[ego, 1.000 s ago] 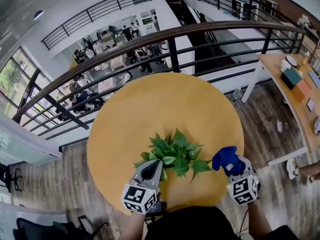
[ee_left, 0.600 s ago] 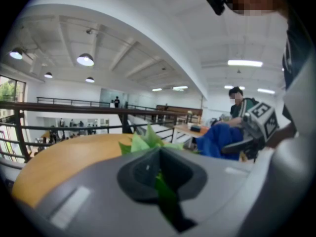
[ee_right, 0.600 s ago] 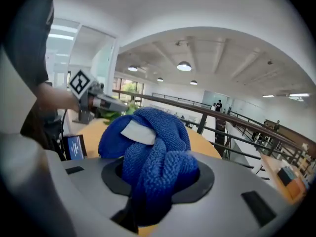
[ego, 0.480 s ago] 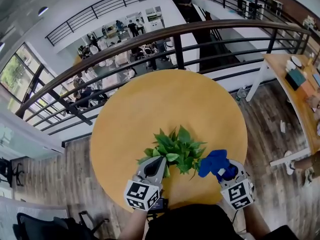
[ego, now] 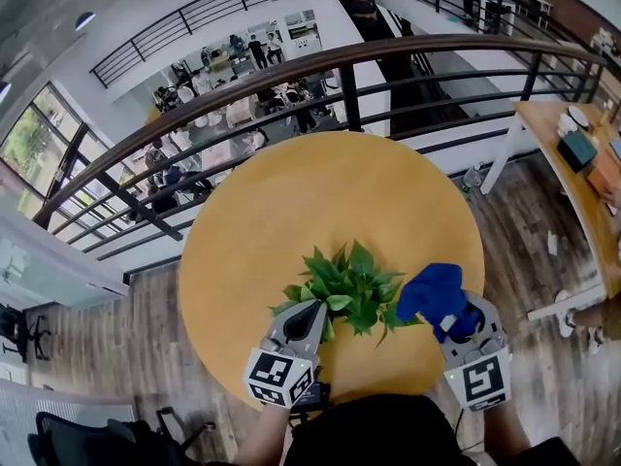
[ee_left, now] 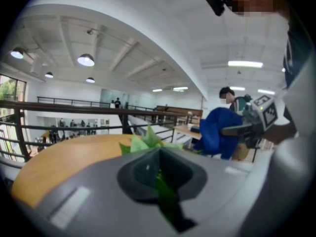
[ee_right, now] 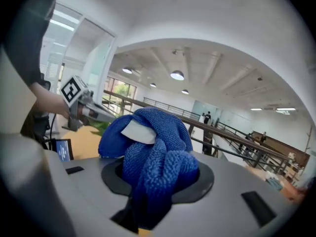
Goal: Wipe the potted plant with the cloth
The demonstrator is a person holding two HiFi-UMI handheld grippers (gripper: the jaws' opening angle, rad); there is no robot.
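A small potted plant point(ego: 345, 282) with green leaves stands on the near half of the round yellow table point(ego: 320, 197); its pot is hidden under the foliage. My left gripper point(ego: 315, 311) reaches into the plant's near-left side and is shut on a leaf point(ee_left: 166, 195) that sticks out between its jaws. My right gripper point(ego: 448, 320) is shut on a bunched blue cloth point(ego: 433, 292), held in the air just right of the leaves. The cloth point(ee_right: 154, 149) fills the right gripper view, with the left gripper point(ee_right: 93, 110) behind it. The left gripper view shows the plant point(ee_left: 143, 140) and the cloth point(ee_left: 216, 131).
A dark curved railing point(ego: 291, 76) runs just behind the table, with an open atrium and people far below. A wooden desk point(ego: 572, 153) with small items stands to the right. The table's near edge is close to my body.
My right gripper has risen with the blue cloth and now holds it higher beside the plant's right leaves. The left gripper has kept still on its leaf.
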